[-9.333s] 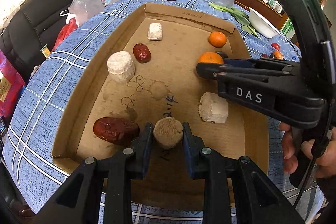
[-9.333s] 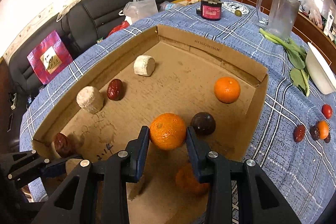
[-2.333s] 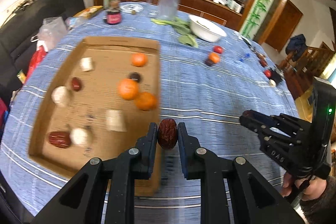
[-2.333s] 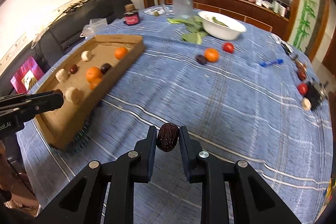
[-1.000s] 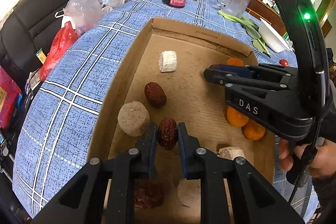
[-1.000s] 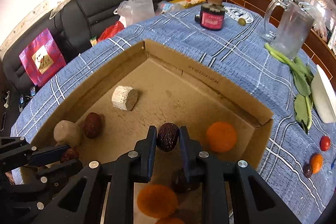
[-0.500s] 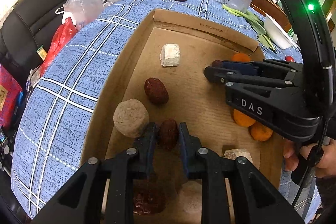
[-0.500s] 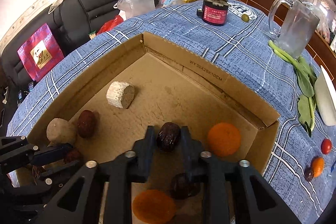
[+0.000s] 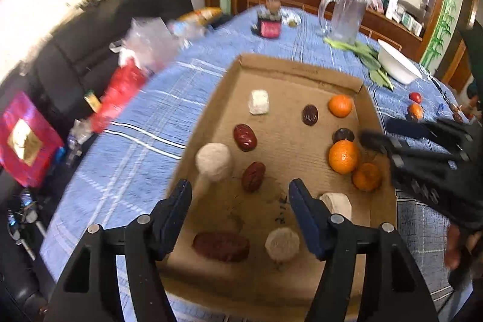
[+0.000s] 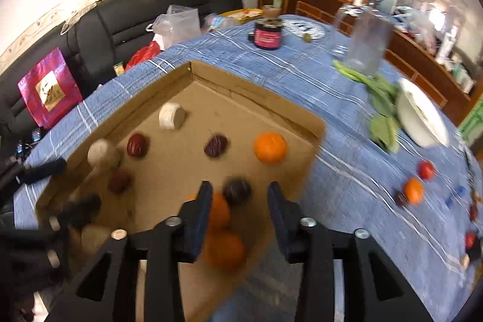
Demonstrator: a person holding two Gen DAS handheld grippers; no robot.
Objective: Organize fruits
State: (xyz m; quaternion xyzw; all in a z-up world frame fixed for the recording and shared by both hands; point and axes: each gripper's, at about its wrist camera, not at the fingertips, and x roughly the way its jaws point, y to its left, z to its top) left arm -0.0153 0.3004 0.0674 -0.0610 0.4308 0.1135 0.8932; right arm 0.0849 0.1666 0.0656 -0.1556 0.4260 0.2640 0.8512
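Between placements: left gripper (image 9: 240,195) and right gripper (image 10: 238,201) both opening, nothing pinched between either pair of jaws, hovering over the cardboard tray (image 9: 302,70). Inside the tray: oranges (image 9: 343,156), red dates (image 9: 253,176), pale chunks (image 9: 213,161), one dark date (image 10: 215,145) near the far orange. More fruit out on the blue tablecloth (image 10: 332,171) to the right, an orange (image 10: 413,191) and a small red fruit (image 10: 426,170) among them. Next, probably: swing clear of the tray wall, reach right to that loose cluster, close on one piece each
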